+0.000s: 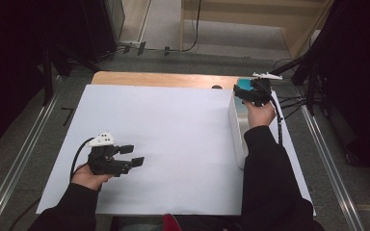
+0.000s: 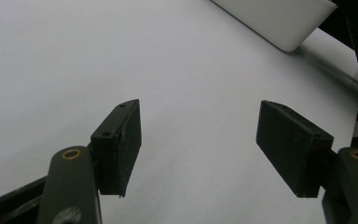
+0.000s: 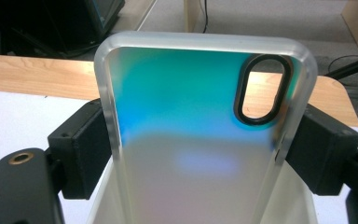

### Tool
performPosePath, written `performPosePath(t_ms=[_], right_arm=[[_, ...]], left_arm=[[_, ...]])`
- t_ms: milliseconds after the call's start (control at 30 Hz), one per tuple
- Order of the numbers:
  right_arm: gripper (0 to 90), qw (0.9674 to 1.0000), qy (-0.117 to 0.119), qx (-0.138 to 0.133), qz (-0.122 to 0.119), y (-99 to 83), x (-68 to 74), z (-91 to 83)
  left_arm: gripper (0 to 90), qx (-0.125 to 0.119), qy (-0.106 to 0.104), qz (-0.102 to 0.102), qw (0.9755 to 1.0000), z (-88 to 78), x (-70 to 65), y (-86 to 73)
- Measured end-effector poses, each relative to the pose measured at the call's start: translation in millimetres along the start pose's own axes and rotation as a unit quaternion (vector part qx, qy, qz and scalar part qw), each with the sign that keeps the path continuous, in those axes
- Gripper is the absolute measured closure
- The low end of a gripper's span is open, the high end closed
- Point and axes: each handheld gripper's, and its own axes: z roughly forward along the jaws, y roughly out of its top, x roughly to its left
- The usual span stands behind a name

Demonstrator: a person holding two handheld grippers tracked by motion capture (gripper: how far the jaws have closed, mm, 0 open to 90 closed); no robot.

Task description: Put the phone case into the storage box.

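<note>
Probably light, stiff yet slick: phone case (image 3: pixel 200 140) pinched by its long edges in right hand-held gripper (image 3: pixel 205 154); left hand-held gripper (image 2: pixel 198 140) spread, empty.

Lighting: even overhead light on the white sheet (image 1: pixel 173 144); surroundings at both sides fell into near-black. Soft shadow lay beside the white tray (image 2: pixel 279 23). Right gripper view: the phone case (image 3: pixel 200 135) carried a pale glare patch, its near edges soft.

Wooden table (image 1: pixel 164 79) under white sheet (image 1: pixel 173 144); grey floor (image 1: pixel 327 159), metal rails (image 1: pixel 17 163), black curtains (image 1: pixel 9 57) both sides
</note>
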Motion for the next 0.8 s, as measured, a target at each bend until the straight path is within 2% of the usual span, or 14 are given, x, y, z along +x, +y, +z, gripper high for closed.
performPosePath(t_ms=[133, 167, 367, 433, 533, 633, 800], right_arm=[[14.7, 1.0000, -0.002, 0.008, 0.001, -0.6, 0.8, 0.2], [14.7, 0.9999, -0.006, 0.010, -0.005, -0.7, 1.3, 0.7], [14.2, 0.9999, -0.003, 0.017, 0.000, -1.6, 1.6, 0.6], [13.6, 0.9996, -0.009, 0.025, -0.005, -1.8, 1.8, 1.7], [9.3, 0.9998, 0.002, 0.019, -0.002, -1.7, 2.3, 1.7], [0.8, 0.9998, -0.007, 0.018, -0.004, -1.7, 3.2, 2.5], [0.9, 0.9997, 0.001, 0.023, 0.004, -2.3, 1.9, 4.6]], left_arm=[[30.8, 0.000, -0.001, 0.001, 1.0000, 0.0, -0.1, 0.0], [30.8, 0.000, -0.001, 0.000, 1.0000, 0.1, -0.2, 0.0], [30.9, 0.000, -0.002, 0.000, 1.0000, 0.1, -0.3, 0.0], [30.8, 0.000, -0.002, 0.000, 1.0000, 0.4, -0.5, 0.0], [30.8, 0.003, -0.004, 0.002, 1.0000, 0.2, -0.4, 0.1], [30.8, 0.002, -0.004, 0.003, 1.0000, 0.4, -0.4, 0.1], [30.8, 0.003, -0.006, 0.001, 1.0000, 0.9, -0.5, 0.0]])
